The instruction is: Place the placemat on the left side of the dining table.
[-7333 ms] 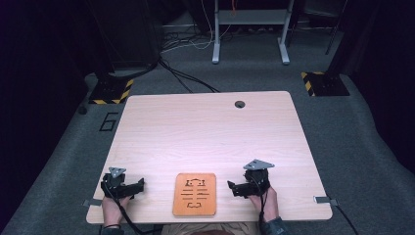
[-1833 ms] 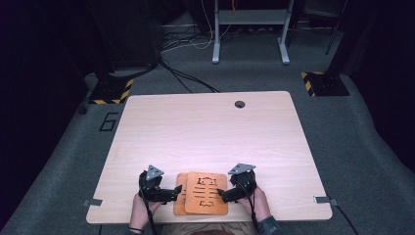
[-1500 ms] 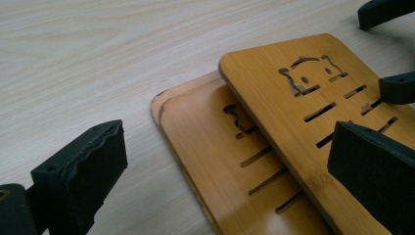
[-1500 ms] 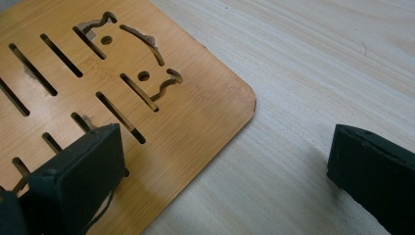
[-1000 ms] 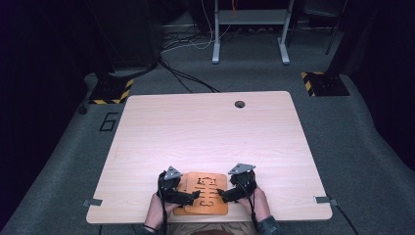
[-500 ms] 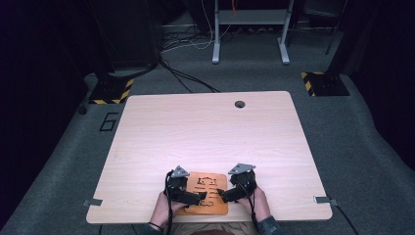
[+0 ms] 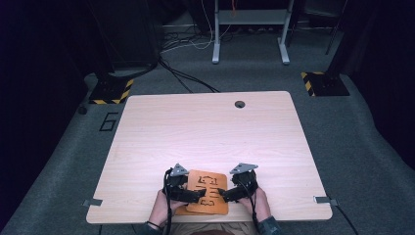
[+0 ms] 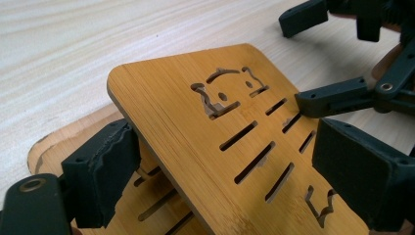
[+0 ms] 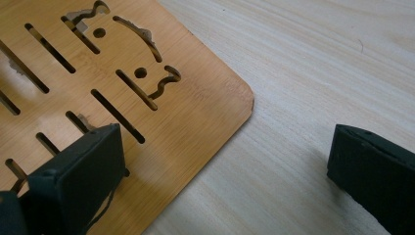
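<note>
Two open grippers, left (image 7: 196, 196) closing, right (image 7: 226, 194), astride the tilted upper board (image 8: 235, 147)

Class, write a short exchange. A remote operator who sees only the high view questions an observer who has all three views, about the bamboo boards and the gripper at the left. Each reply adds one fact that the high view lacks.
Operator: Is that one board between the grippers, or two?
Observer: Two. In the left gripper view the top board is tilted up over a lower board that lies flat on the table.
Operator: Has the left gripper got hold of it?
Observer: Not yet, as far as I can tell. The left gripper has just been closing its jaws, with the top board's edge between them, one pad under it and one above.
</note>
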Demonstrator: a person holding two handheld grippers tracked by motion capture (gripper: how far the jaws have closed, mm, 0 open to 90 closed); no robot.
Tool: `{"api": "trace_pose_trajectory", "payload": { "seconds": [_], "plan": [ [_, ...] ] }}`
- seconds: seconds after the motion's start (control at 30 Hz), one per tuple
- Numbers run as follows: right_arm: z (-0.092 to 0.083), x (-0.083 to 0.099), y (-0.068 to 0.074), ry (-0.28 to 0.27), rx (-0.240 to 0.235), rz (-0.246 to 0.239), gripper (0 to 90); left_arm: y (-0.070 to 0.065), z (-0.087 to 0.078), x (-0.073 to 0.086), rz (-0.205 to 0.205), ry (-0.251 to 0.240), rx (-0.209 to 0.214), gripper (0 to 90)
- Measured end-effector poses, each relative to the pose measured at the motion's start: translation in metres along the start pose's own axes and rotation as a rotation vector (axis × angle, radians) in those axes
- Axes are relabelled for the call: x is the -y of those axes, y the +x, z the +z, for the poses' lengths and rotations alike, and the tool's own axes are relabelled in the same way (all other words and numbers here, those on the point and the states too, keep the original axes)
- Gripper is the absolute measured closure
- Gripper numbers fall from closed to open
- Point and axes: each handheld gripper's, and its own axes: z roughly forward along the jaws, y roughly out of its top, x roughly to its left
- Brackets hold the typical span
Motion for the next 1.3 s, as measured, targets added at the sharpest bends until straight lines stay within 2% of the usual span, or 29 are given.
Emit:
{"api": "trace_pose_trajectory", "payload": {
  "seconds": [0.23, 0.7, 0.77, 0.9, 0.97, 1.1, 1.3],
  "plan": [
    [-0.002, 0.002, -0.003, -0.015, -0.008, 0.015, 0.0, -0.004, -0.006, -0.006, 0.005, -0.018, 0.001, 15.8],
    [-0.005, 0.004, -0.006, -0.025, -0.025, 0.048, 0.0, -0.012, -0.017, -0.015, 0.024, -0.057, 0.038, 21.1],
    [-0.006, 0.005, -0.007, -0.028, -0.025, 0.059, 0.0, -0.014, -0.017, -0.015, 0.016, -0.062, 0.080, 25.0],
    [-0.006, 0.005, -0.008, -0.033, -0.026, 0.070, 0.0, -0.018, -0.016, -0.017, 0.033, -0.061, 0.063, 28.1],
    [-0.007, 0.005, -0.009, -0.034, -0.028, 0.071, 0.0, -0.019, -0.017, -0.018, 0.025, -0.068, 0.059, 31.4],
    [-0.007, 0.006, -0.009, -0.035, -0.029, 0.078, 0.0, -0.021, -0.015, -0.019, 0.031, -0.052, 0.065, 40.8],
    [-0.008, 0.006, -0.009, -0.034, -0.020, 0.078, 0.0, -0.021, -0.010, -0.018, 0.008, -0.043, 0.073, 52.2]
  ]
}}
